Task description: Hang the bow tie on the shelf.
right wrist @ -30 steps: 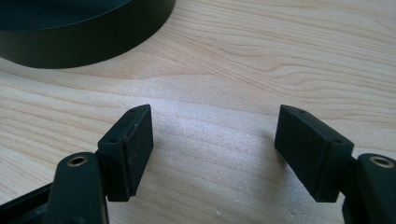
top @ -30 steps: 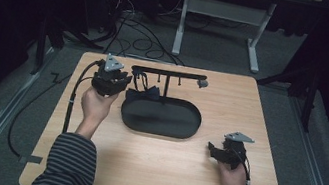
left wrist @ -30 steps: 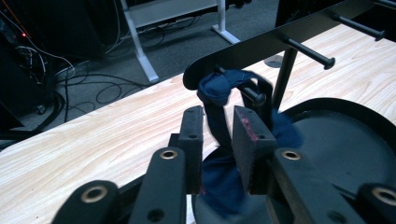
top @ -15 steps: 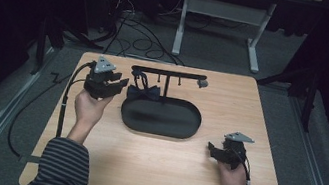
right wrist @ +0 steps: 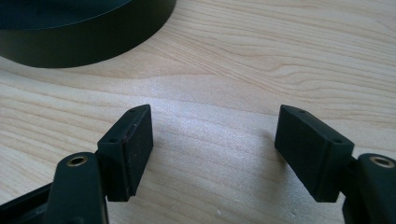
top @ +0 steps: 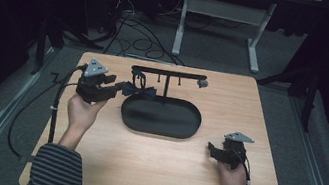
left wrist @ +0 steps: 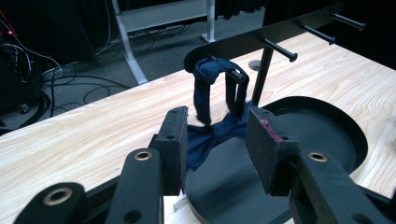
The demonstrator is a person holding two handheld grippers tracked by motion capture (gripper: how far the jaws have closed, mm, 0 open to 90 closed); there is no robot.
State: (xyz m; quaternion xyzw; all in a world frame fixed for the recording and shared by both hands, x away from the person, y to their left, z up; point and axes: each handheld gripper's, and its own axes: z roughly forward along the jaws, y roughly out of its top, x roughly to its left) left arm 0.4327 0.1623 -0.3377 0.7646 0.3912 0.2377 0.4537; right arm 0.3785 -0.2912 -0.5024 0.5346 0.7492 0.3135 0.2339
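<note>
Left tool released, jaws just opening, bow tie beyond them. Its strap hangs upright from rack's end peg; bow lies crosswise over tray rim. Right tool released on desk.

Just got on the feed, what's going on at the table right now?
A dark blue bow tie hangs by its strap from a peg of the black rack, its bow at the oval tray's edge. The left claw sits just short of it, jaws just been opening, pads clear of the fabric. The right claw rests open over bare table.
</note>
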